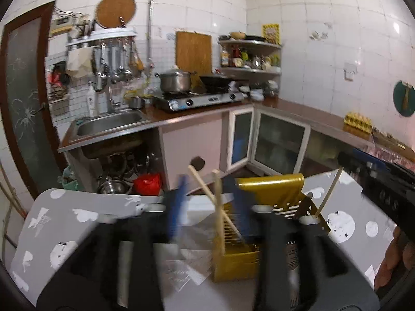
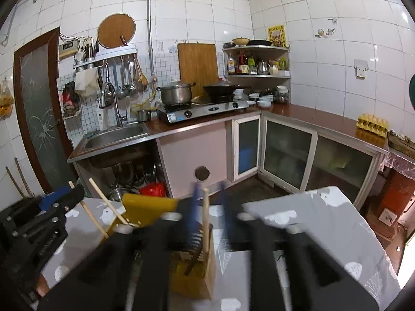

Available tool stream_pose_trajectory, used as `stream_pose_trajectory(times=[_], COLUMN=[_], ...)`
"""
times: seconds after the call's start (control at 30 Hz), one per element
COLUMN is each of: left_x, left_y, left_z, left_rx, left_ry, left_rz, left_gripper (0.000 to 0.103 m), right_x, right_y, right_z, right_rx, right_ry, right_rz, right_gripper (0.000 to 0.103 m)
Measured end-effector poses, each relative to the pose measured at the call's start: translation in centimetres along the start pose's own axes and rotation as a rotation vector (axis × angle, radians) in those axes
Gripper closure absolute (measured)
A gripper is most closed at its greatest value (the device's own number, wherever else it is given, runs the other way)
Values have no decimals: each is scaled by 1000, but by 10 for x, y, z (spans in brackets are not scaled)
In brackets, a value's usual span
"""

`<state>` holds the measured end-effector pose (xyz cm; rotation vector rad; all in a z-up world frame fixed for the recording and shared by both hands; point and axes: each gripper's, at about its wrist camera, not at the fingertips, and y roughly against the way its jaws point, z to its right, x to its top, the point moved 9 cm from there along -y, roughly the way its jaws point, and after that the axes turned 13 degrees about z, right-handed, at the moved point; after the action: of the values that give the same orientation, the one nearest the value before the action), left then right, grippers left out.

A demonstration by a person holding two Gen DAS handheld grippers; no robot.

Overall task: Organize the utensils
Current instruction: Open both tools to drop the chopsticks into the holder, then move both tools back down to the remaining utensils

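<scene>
A gold perforated utensil holder [image 1: 269,191] stands on the grey table with white patches [image 1: 77,220]. Two wooden chopsticks [image 1: 205,189] lean out of it, between the blue fingers of my left gripper [image 1: 207,202], which is open with its pads apart from them. A third chopstick [image 1: 329,194] stands in the holder's right end, below my right gripper [image 1: 363,165]. In the right wrist view my right gripper [image 2: 211,207] is open, and one chopstick [image 2: 205,220] stands upright in the holder [image 2: 153,207] between its fingers. My left gripper [image 2: 52,207] shows at the left there.
A clear plastic bag [image 1: 186,259] lies on the table before the holder. A person's hand [image 1: 394,259] is at the right edge. Beyond the table are a sink [image 2: 116,134], a stove with a pot [image 2: 176,93] and a wok, cabinets and an egg tray [image 2: 373,124].
</scene>
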<state>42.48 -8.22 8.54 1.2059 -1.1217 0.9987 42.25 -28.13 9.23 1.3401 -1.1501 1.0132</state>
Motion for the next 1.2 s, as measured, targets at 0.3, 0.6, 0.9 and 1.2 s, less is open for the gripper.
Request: stream_pose_trajectory(times=[0.3,0.6,0.9,1.2], left_x=[38,-11,-108,-181], left_y=[77,127,121,101], left_z=[-39,-63,-81,-63], left_rx=[90,135,151,87], left_ry=[-35,-51,3,19], left_rz=[69,-7,-205,-359], left_gripper=[5,5,5,5], right_x=[7,-43,-127,-190], right_y=[65,114,124,107], right_z=[27,21,15,14], right_rx=[-52,-72,-93,-125], right_ry=[-21,-4,-12,-17], right_rz=[-4,-92,-225,-322], right_gripper=[34,34,34,34])
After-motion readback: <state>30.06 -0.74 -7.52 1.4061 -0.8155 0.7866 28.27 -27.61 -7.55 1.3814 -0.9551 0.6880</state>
